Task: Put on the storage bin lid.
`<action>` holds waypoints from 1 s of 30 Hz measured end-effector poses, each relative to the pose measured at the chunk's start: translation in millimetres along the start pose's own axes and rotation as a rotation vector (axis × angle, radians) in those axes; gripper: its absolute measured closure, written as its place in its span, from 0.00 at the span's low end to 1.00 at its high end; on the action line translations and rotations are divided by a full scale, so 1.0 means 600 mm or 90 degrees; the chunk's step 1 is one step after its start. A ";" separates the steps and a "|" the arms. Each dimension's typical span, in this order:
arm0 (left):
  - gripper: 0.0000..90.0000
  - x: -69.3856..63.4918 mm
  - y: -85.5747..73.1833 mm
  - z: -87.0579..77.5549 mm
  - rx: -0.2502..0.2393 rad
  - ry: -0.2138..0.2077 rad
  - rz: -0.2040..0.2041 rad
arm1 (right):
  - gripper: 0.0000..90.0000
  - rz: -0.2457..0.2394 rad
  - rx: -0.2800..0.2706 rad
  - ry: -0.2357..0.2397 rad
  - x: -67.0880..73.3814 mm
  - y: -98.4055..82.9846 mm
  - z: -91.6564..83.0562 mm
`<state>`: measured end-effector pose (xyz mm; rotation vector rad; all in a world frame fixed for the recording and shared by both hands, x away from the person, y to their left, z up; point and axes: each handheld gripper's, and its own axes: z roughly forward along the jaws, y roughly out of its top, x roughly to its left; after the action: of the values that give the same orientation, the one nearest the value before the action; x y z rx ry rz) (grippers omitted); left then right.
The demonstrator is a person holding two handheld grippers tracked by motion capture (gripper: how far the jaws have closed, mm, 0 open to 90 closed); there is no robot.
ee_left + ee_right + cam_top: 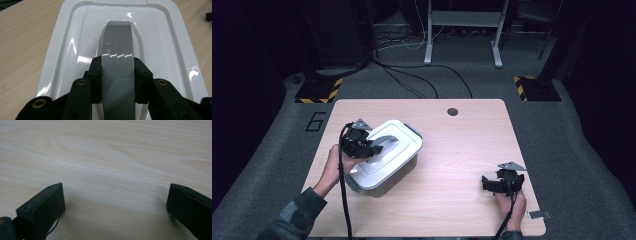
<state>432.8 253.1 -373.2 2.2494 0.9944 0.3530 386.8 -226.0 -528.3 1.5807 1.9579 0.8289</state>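
My left gripper [371, 148]: jaws closed on the grey handle [117, 62], held from my left hand [337, 161], forearm reaching in from below. My right gripper [492, 183]: jaws spread wide, low over the tabletop [112, 157], right hand [512, 207] behind.

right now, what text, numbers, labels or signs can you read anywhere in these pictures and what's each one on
"6": a large dark numeral marked on the grey carpet floor, just off the far left corner of the light wooden table.
White plastic box with grey handle, held by the left claw: no readable text.
Small grey tag at the table's near right edge: too small to read.
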 end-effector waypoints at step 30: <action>0.10 0.029 0.016 -0.055 -0.053 0.035 -0.009 | 0.01 0.000 0.000 0.000 0.000 0.000 0.000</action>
<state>434.3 275.8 -342.3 2.1674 1.0048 0.4448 386.7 -225.9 -528.3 1.5808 1.9576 0.8286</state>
